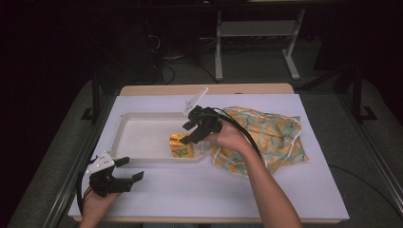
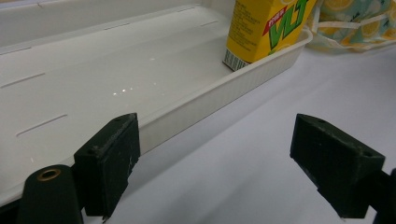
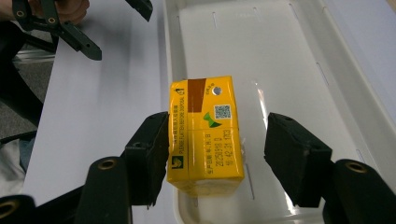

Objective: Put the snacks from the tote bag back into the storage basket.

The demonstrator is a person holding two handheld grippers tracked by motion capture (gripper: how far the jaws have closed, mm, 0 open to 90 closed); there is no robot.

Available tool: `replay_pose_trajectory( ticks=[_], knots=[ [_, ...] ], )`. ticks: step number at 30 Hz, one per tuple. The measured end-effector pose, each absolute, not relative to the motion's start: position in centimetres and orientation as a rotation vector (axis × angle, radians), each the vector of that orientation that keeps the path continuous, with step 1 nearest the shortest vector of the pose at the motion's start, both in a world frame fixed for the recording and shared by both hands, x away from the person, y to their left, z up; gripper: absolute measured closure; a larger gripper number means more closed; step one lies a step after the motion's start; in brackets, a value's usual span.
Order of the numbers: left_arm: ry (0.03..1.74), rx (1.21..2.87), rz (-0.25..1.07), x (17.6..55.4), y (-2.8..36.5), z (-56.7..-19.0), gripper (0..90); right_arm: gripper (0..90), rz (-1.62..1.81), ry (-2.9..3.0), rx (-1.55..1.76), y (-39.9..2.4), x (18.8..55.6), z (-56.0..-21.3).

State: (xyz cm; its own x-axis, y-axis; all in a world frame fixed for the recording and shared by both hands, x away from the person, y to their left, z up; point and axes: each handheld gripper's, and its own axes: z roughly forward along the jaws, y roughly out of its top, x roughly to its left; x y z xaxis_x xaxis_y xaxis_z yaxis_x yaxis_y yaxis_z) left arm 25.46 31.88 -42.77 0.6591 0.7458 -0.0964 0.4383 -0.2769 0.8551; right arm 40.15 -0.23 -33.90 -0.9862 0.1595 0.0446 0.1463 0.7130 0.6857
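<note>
One boxy carton [image 3: 205, 135] — glossy tray [image 3: 299, 56]

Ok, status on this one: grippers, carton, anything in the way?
Right gripper open astride yellow drink carton, right pad clear. Carton upright in white tray. Left gripper open, idle beside tray. Nothing blocking.

**Print on the drink carton**

The yellow cardboard drink carton [image 2: 268, 29] bears large green letters "VLT" on its side, with a barcode at the lower corner. Its top [image 3: 204, 128] carries a QR code, a printed line beginning "PLEASE FLATTEN BEFORE", and a stamped date code too blurred to read surely.
</note>
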Motion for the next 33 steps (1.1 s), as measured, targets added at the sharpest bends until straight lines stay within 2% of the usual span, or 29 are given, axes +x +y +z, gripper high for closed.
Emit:
replay_pose_trajectory(
  ticks=[33],
  knots=[
    [0.928, 1.931, 0.400, 25.5, 31.7, -42.8, 15.4, 37.2, 1.199, 2.840, 0.400, -4.7, 40.0, -32.6]
  ],
)
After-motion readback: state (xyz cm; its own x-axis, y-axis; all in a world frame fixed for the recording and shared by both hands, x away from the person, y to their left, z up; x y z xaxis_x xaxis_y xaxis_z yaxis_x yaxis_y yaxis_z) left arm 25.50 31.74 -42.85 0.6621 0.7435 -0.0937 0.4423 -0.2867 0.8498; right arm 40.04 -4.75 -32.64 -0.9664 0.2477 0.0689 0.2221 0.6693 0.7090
